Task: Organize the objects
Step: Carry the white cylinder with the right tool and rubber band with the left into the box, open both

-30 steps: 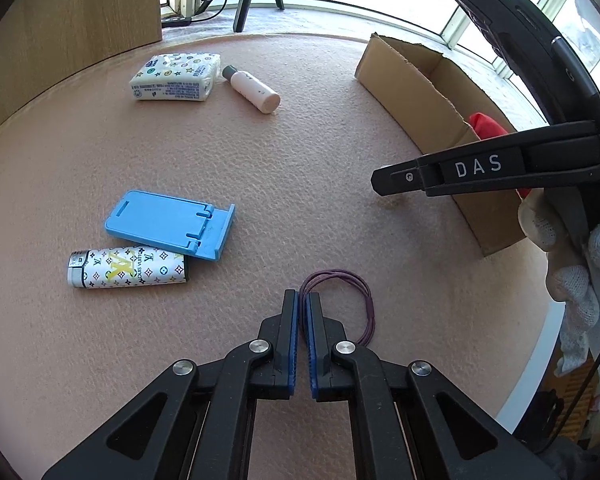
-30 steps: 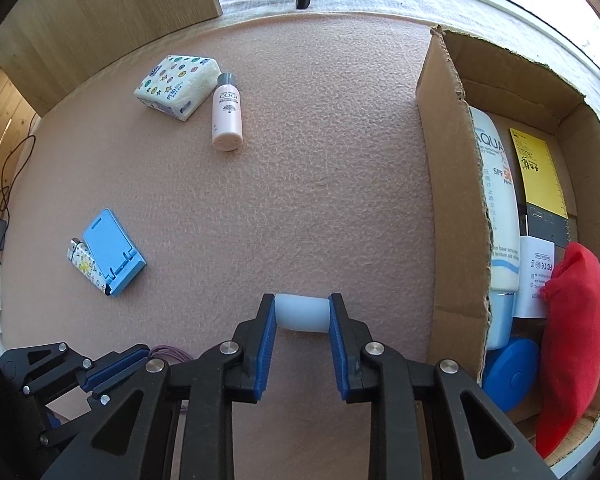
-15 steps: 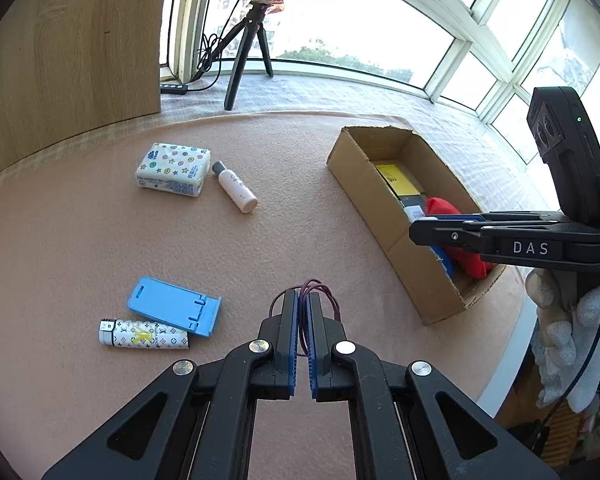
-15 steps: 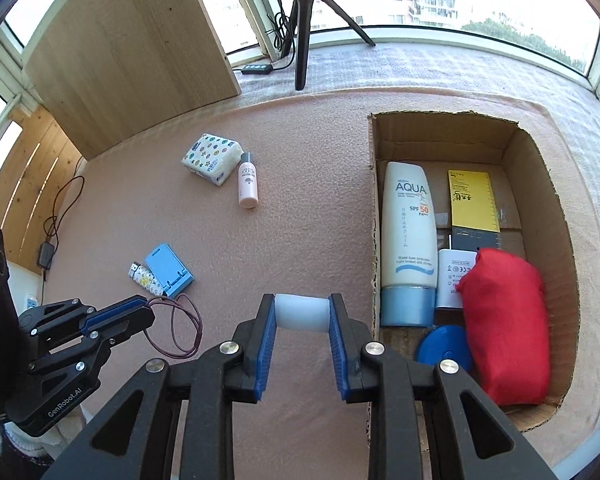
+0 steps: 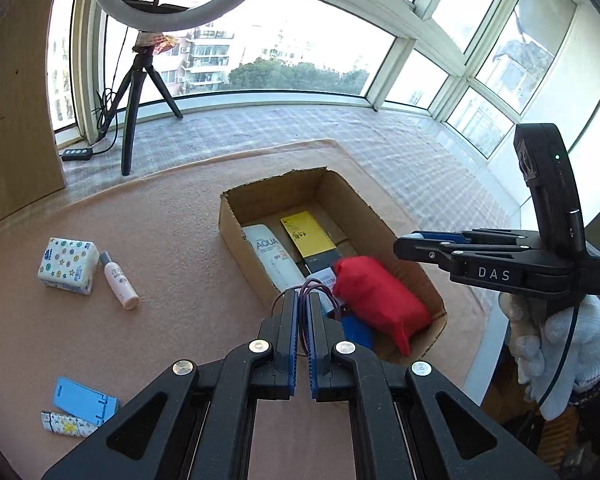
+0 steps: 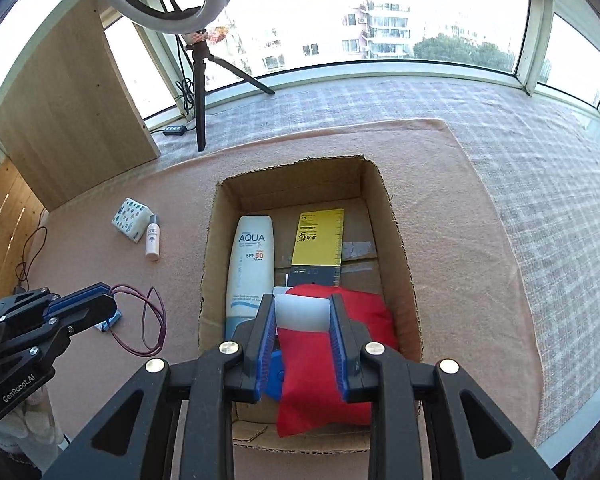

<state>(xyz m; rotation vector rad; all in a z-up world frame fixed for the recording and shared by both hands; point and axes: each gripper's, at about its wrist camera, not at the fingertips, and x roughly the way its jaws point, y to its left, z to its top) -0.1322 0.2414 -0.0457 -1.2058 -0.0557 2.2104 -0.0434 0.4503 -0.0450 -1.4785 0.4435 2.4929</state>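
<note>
Left gripper (image 5: 303, 300) pinches a looped purple cord (image 6: 148, 320) (dangling clear of the mat). Right gripper (image 6: 302, 314) clamps a white cylinder (image 6: 301, 312) above the open cardboard box (image 6: 396, 240), over the red pouch (image 6: 340, 360).

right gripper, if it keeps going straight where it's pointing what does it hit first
Most likely the red pouch in the cardboard box. The right gripper, shut on a white cylinder, points down at it in the right wrist view; how far above it hangs is unclear.
</note>
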